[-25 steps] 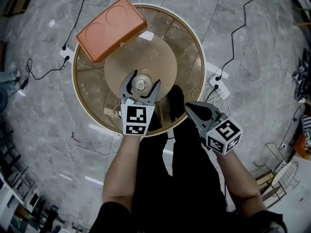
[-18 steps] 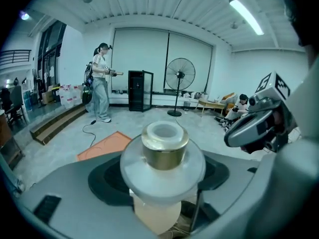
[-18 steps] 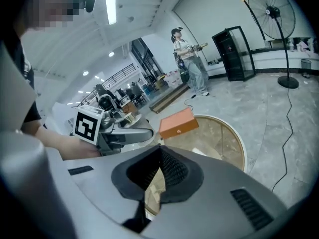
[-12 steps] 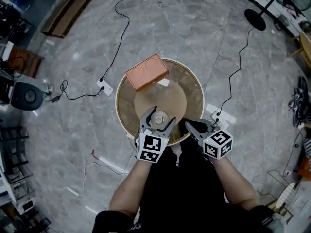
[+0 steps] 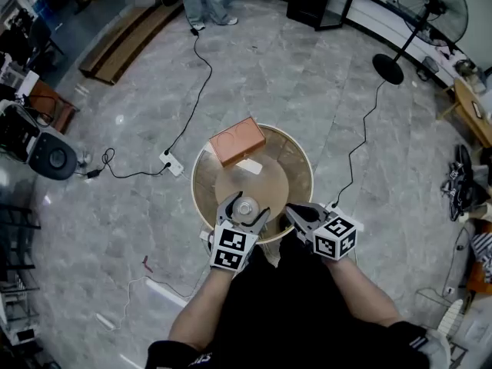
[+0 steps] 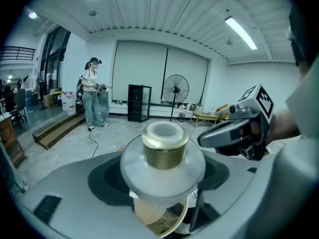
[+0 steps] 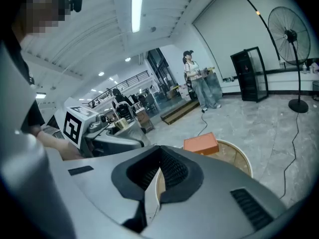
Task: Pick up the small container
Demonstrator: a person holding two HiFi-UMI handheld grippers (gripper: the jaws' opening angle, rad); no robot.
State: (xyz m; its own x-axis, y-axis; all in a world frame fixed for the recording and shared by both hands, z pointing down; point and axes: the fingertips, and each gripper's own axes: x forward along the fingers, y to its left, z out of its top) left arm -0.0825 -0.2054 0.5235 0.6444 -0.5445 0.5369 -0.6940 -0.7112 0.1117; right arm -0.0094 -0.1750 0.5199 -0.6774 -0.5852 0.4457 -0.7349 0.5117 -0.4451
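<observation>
- Left tongs (image 5: 245, 205) are clamped on the small container (image 6: 165, 152). It's a round, frosted-looking thing with a gold collar and a white neck on top, sitting right between the two jaws.
- In the left gripper view the container is upright, and you can see the edge of the tabletop underneath it, so it's up in the air and not resting on anything.
- From the head view it's over the near edge of the round tabletop (image 5: 294, 160), just in front of the person.
- Right tongs (image 5: 292, 211) are squeezed closed with nothing in them. In the right gripper view the two jaws meet.
- The right tongs sit just beside the left ones, at the near rim of the tabletop.
- An orange box (image 5: 237, 140) lies on the far side of the tabletop, hanging a little over the rim, well apart from both tongs.
- Around it is grey marble floor, with a power strip (image 5: 171, 163) left of the tabletop and a pedestal fan (image 5: 434, 6) far off on the right.
</observation>
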